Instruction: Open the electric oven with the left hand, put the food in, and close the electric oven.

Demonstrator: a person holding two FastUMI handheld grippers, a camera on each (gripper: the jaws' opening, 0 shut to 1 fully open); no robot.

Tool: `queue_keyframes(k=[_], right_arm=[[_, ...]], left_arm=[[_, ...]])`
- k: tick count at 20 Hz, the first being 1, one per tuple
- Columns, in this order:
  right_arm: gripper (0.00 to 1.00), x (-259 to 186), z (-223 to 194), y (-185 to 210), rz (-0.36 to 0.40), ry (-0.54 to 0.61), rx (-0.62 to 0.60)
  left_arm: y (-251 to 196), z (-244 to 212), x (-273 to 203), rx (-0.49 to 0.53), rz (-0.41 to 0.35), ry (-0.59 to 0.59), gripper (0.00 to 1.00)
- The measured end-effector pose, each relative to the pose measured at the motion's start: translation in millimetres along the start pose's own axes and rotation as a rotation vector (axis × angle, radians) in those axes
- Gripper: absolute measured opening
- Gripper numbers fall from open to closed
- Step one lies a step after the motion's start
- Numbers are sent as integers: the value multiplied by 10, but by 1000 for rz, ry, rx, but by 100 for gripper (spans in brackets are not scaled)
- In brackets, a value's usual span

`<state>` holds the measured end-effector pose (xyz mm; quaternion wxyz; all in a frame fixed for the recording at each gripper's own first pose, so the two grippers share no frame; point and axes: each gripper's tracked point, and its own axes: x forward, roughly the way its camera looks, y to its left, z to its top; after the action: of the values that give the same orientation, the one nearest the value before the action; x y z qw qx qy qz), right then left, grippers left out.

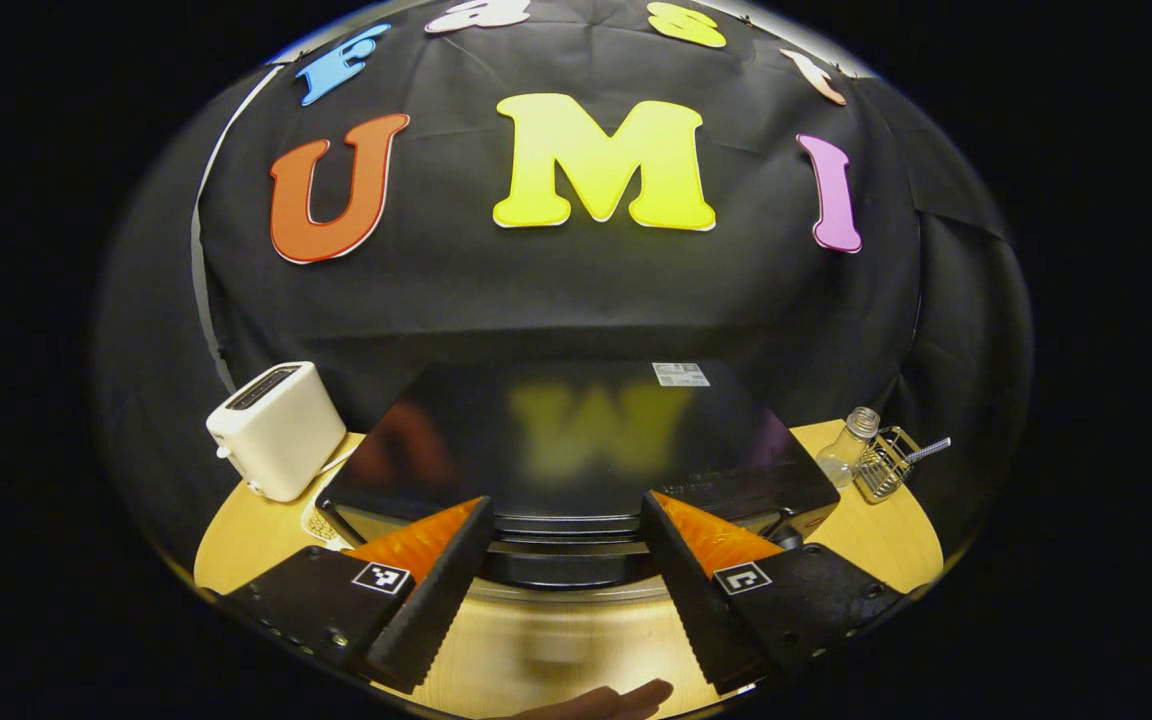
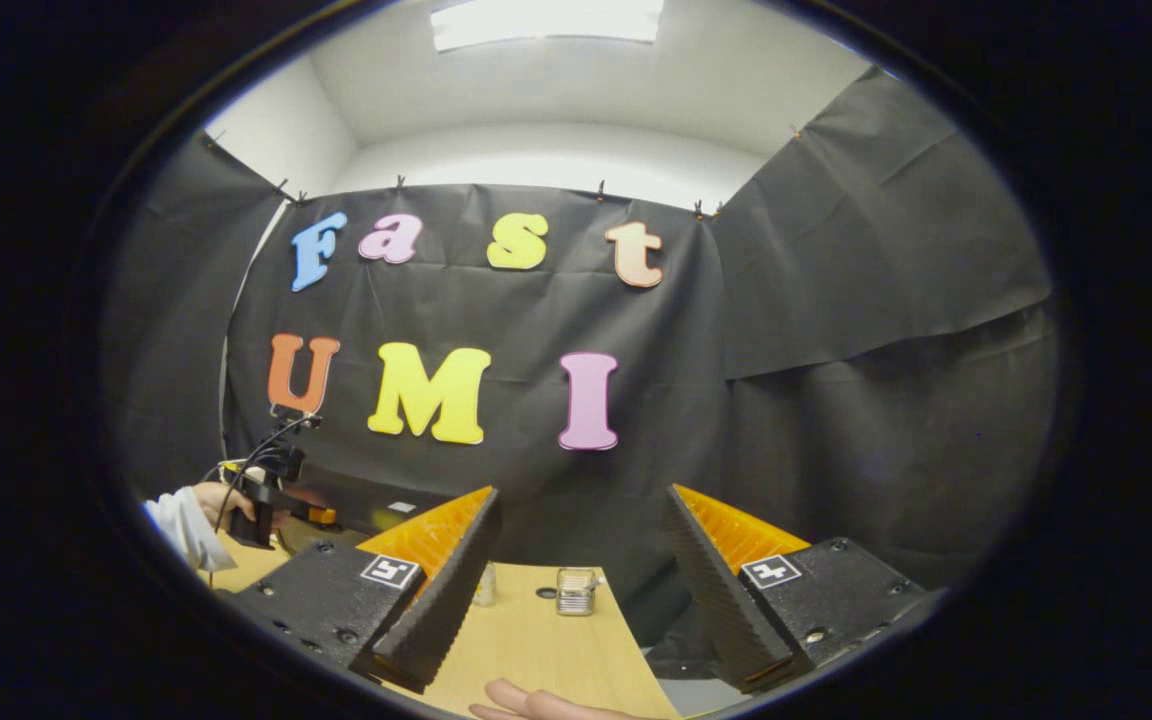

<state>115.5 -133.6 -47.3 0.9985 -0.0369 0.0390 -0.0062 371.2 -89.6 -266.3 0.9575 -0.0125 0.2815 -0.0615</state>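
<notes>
The right gripper (image 2: 576, 585) hangs above the wooden table (image 2: 546, 640) with its fingers wide apart and nothing between them. A small wire basket (image 2: 576, 590) stands on the table. At far left, a hand (image 2: 221, 505) holds the left gripper (image 2: 271, 490) near the black oven (image 2: 366, 505).

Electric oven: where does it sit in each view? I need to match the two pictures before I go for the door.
Left gripper view: the electric oven is dead centre, low, its glossy dark top just ahead.
Right gripper view: the electric oven is at the lower left, a dark box just right of the person's hand.
Shared landmark: the wire basket on the wooden table, to the oven's right.
</notes>
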Motion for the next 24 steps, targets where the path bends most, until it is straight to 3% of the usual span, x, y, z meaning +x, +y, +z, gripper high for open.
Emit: queue_keyframes(k=[12,15,19,20,24], right_arm=[[100,78,-81,173,22,25,21],[99,92,-89,211,24,28,20],[99,125,-102,275,25,34,8],[100,130,-107,299,27,35,5],[100,156,-143,466,52,45,-3]], left_arm=[[104,-252,-249,29,23,-57,98],[196,-697,-214,16,51,35,98],[55,-1330,-265,12,0,150,100],[43,-1398,-293,16,2,160,96],[46,-1520,-413,24,1,151,96]])
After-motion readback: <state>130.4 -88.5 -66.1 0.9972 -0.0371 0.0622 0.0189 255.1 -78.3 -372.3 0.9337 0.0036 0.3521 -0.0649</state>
